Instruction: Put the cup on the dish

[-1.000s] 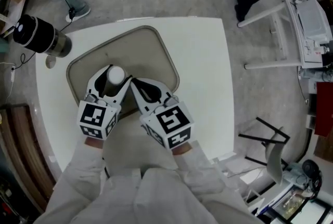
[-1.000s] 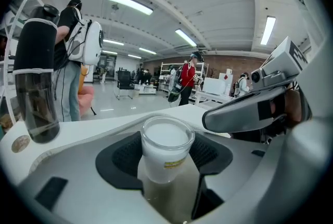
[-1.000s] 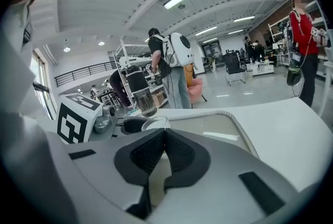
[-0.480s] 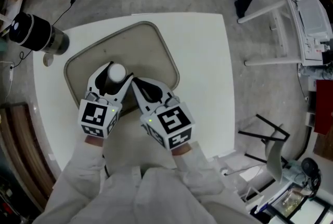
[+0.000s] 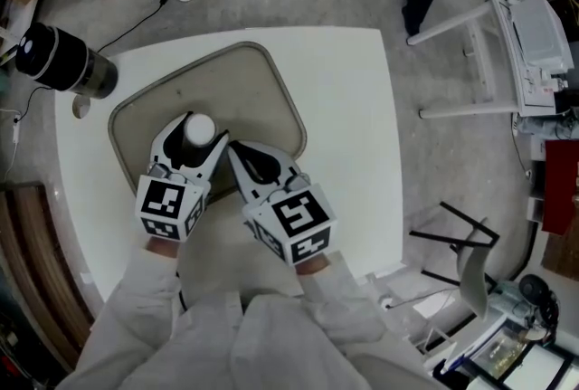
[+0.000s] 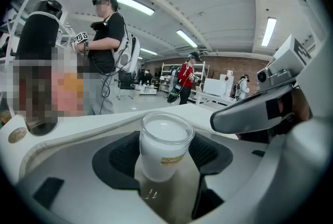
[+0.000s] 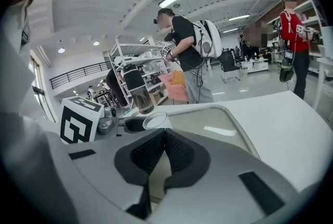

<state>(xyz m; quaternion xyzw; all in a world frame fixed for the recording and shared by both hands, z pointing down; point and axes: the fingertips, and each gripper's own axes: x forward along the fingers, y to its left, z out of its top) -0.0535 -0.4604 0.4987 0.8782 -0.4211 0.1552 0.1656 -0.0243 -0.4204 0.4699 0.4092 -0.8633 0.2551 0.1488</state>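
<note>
A small white cup (image 5: 200, 128) (image 6: 164, 146) stands upright between the jaws of my left gripper (image 5: 193, 137) (image 6: 165, 155), which is shut on it over the beige tray-like dish (image 5: 253, 85) (image 6: 62, 166). The cup's rim (image 7: 155, 120) also shows in the right gripper view, to the left of my jaws. My right gripper (image 5: 242, 160) (image 7: 165, 151) sits just right of the left one, at the dish's near edge, shut with nothing between its pads.
The dish lies on a white table (image 5: 348, 117). A black cylindrical flask (image 5: 56, 61) (image 6: 36, 62) stands at the table's far left corner beside a small round lid (image 5: 80, 109). People stand on the floor beyond. Chairs and clutter are at the right.
Both grippers and the cup have stayed put. A person on the floor beyond the table has walked to the right.
</note>
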